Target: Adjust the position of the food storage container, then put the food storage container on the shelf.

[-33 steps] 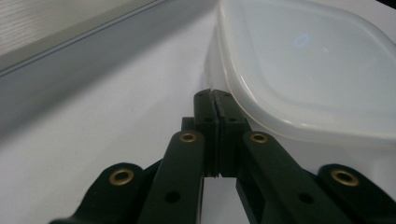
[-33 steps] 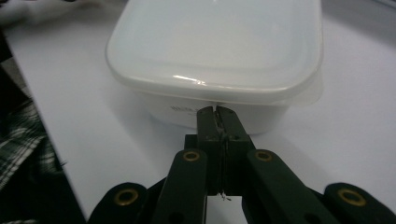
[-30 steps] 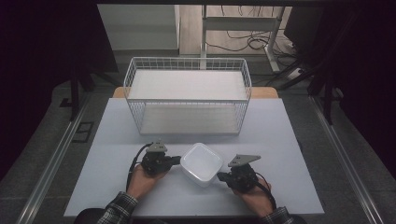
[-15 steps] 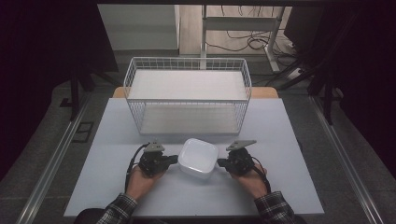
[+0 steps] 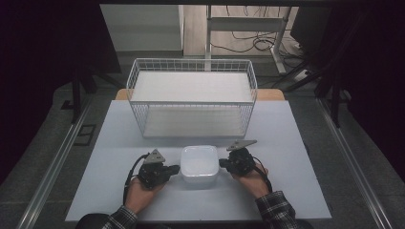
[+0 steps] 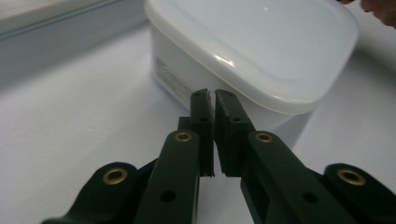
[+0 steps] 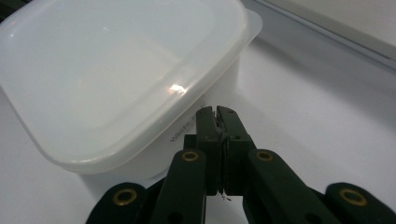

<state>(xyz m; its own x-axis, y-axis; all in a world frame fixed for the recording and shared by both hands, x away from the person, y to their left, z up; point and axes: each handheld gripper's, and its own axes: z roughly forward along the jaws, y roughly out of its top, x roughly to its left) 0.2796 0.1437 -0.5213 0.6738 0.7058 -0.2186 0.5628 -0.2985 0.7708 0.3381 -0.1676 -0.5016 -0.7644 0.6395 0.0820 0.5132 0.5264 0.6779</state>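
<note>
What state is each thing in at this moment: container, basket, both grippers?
White container: lid on, upright on the table, between the two grippers.
Wire basket: upright, open-topped, nothing visible inside it, behind the container.
Left gripper: jaws shut, holding nothing, tips at the container's side wall.
Right gripper: jaws shut, holding nothing, tips at the opposite side wall.

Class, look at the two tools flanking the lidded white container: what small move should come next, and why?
Probably lift the white container straight up between both tools. The left tool and right tool, jaws shut, press against opposite walls under the lid's rim, and the wire basket stands right behind, a likely destination.
</note>
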